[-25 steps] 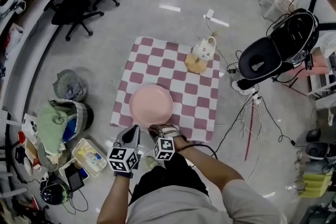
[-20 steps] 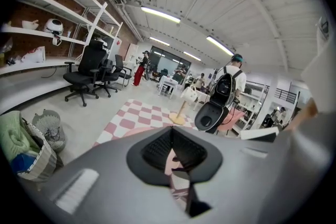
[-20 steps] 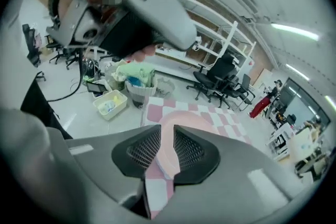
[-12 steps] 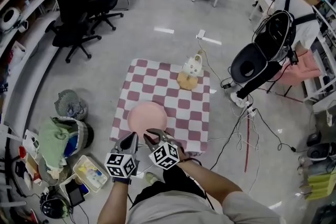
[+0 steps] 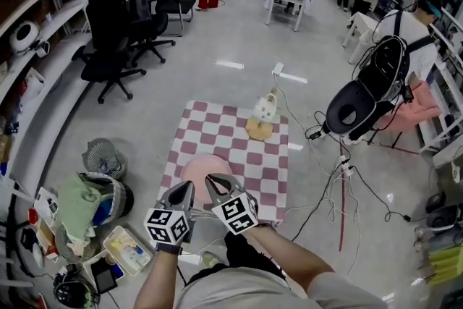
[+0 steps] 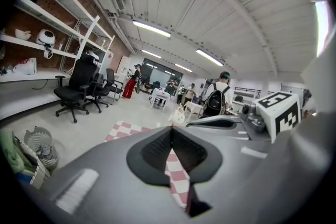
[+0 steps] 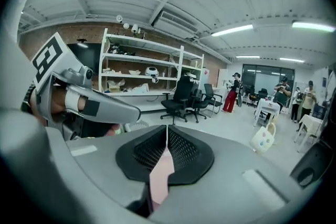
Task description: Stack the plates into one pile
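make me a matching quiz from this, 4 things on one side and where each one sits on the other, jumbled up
1 pink plate
2 checkered cloth
3 cream bag
4 black office chair

a far end of the cloth
b spread flat on the floor
c off the cloth, far left
d near end of the cloth

Pairs: 1-d, 2-b, 3-a, 4-c

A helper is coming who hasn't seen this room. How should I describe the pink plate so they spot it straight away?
On the grey floor in the middle of the room lies a red-and-white checked cloth. The pink plate sits at the cloth's near end. It is the only flat, round thing on it; the small cream bag stands at the far end.
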A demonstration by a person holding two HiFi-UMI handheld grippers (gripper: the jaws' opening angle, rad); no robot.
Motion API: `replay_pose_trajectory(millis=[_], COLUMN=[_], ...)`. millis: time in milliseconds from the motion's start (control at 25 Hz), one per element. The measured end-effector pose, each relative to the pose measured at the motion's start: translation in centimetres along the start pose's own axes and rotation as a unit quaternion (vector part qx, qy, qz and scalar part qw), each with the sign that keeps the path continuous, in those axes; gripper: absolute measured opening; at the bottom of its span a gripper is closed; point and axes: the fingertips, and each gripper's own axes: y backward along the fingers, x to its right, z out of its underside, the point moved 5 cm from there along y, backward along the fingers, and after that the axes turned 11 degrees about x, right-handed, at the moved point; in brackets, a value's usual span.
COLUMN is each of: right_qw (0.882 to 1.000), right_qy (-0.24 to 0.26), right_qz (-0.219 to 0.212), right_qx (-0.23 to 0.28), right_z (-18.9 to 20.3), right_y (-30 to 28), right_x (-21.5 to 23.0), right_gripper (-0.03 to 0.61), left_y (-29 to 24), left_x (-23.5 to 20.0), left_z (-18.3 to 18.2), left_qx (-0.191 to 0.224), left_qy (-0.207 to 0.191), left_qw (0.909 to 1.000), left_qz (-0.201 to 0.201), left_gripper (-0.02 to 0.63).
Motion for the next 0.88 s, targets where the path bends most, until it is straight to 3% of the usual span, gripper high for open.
replay_pose_trajectory(millis=[240, 880], right_qw=[0.999, 0.988], right_qy=[-0.002, -0.106], right_qz=[0.014, 0.042], right_qx=[0.039, 0.109], right_z=[-4.8, -12.3], right_y=[1.0, 3.8], right_x=[0.8, 3.2], right_gripper=[0.011, 0.009], left_y=[-0.3, 1.0], left_x=[1.4, 4.5], left_z=[-3.6, -11.2], left_qx=[0.024, 0.069], left_qy=[-0.016, -0.021], left_qw=[0.9995, 0.9971], left_qz=[0.01, 0.022], left_gripper=[0.006, 0.006])
